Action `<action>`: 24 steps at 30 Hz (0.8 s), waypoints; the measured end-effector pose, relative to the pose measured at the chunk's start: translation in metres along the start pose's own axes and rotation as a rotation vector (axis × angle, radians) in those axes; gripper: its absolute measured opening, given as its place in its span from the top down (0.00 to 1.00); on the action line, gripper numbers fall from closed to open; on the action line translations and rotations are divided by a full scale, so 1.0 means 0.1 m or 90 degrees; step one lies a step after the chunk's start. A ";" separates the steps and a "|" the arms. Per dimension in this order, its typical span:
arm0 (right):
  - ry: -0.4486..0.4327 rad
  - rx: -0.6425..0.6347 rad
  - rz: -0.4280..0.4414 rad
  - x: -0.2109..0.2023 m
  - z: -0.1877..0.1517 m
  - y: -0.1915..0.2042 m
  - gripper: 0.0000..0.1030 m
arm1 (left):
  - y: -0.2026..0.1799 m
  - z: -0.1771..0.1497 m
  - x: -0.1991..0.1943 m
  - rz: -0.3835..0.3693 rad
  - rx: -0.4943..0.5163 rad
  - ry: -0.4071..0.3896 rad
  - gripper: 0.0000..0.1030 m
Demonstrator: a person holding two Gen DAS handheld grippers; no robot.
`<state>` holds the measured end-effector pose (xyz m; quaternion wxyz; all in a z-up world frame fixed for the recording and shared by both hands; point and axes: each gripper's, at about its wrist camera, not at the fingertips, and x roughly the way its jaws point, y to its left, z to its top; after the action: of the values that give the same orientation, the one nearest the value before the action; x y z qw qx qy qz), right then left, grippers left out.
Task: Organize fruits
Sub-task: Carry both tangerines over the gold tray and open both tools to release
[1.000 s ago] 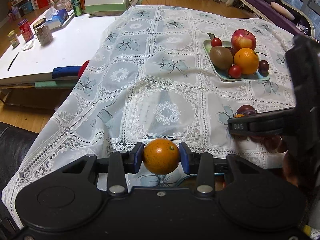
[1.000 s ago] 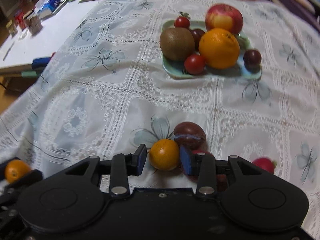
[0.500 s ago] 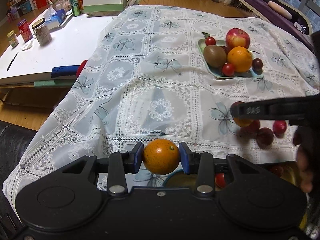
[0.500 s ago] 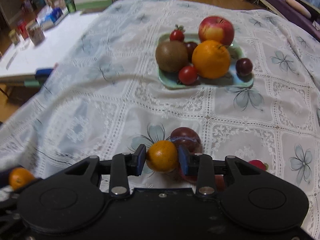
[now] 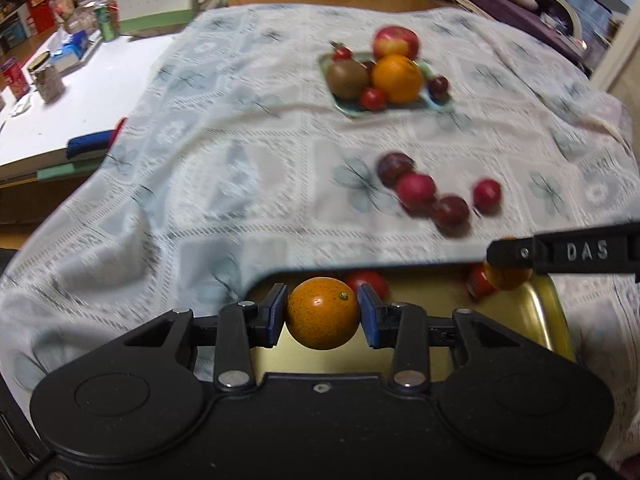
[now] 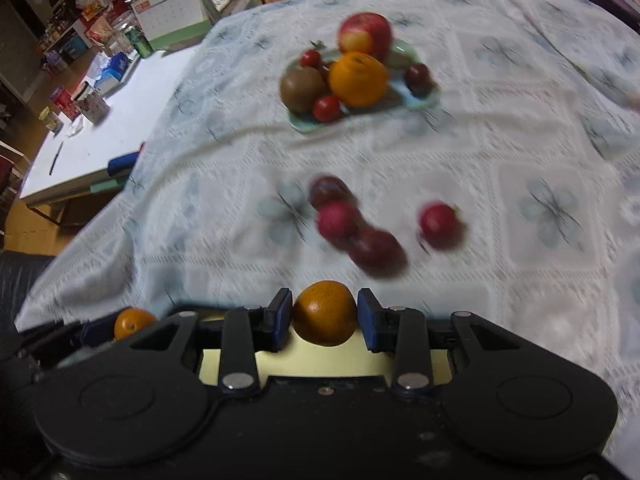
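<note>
At the bottom centre of the left wrist view, a small orange [image 5: 323,313] is clamped between the blue fingers of the left gripper [image 5: 322,315], above a gold tray [image 5: 536,320] largely hidden by the gripper body. A red fruit [image 5: 370,282] is half covered behind the orange. At the right edge, the right gripper [image 6: 325,314] is cut off; in its own view a second small orange [image 6: 325,313] is gripped between its fingers. Further up, four dark red fruits [image 5: 416,190] are seen blurred on the lace cloth [image 5: 240,152]. Farthest, near the top centre, a green plate [image 5: 440,105] is loaded with an apple [image 5: 396,41], a large orange [image 5: 397,78] and a kiwi [image 5: 346,79]. The counter edge cannot be made out beneath the cloth.
</note>
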<state>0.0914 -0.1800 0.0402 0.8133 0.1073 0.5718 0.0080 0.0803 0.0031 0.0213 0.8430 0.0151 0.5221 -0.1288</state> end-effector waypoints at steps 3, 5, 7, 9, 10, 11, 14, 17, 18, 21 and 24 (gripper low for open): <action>0.016 0.009 -0.016 -0.04 -0.21 -0.18 0.65 | -0.13 -0.11 0.02 -0.009 0.008 0.014 0.53; 0.026 0.011 -0.031 -0.04 -0.34 -0.28 0.65 | -0.22 -0.19 0.04 -0.014 0.011 0.023 0.53; 0.034 0.018 -0.039 -0.05 -0.47 -0.38 0.64 | -0.30 -0.26 0.07 -0.014 0.015 0.031 0.53; 0.041 0.033 -0.039 -0.05 -0.60 -0.48 0.64 | -0.36 -0.32 0.10 -0.014 0.015 0.042 0.53; 0.045 0.039 -0.038 -0.05 -0.65 -0.52 0.64 | -0.38 -0.35 0.12 -0.014 0.013 0.048 0.53; 0.049 0.042 -0.037 -0.04 -0.71 -0.55 0.64 | -0.39 -0.37 0.13 -0.015 0.011 0.054 0.53; 0.058 0.030 -0.034 -0.02 -0.78 -0.56 0.78 | -0.42 -0.44 0.17 -0.012 0.009 0.066 0.53; 0.058 0.032 -0.027 -0.03 -0.79 -0.57 0.79 | -0.43 -0.48 0.20 -0.006 0.010 0.073 0.53; 0.059 0.030 -0.028 -0.03 -0.79 -0.57 0.79 | -0.42 -0.49 0.21 -0.006 0.010 0.076 0.53; 0.067 0.034 -0.026 -0.01 -0.77 -0.55 0.78 | -0.41 -0.49 0.22 -0.005 0.010 0.077 0.53; 0.075 0.032 -0.023 0.01 -0.76 -0.54 0.78 | -0.40 -0.49 0.22 -0.002 0.007 0.073 0.53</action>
<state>0.0150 -0.2197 0.0050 0.7755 0.1164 0.6204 -0.0149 0.0368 -0.0319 -0.0159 0.8114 0.0263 0.5688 -0.1320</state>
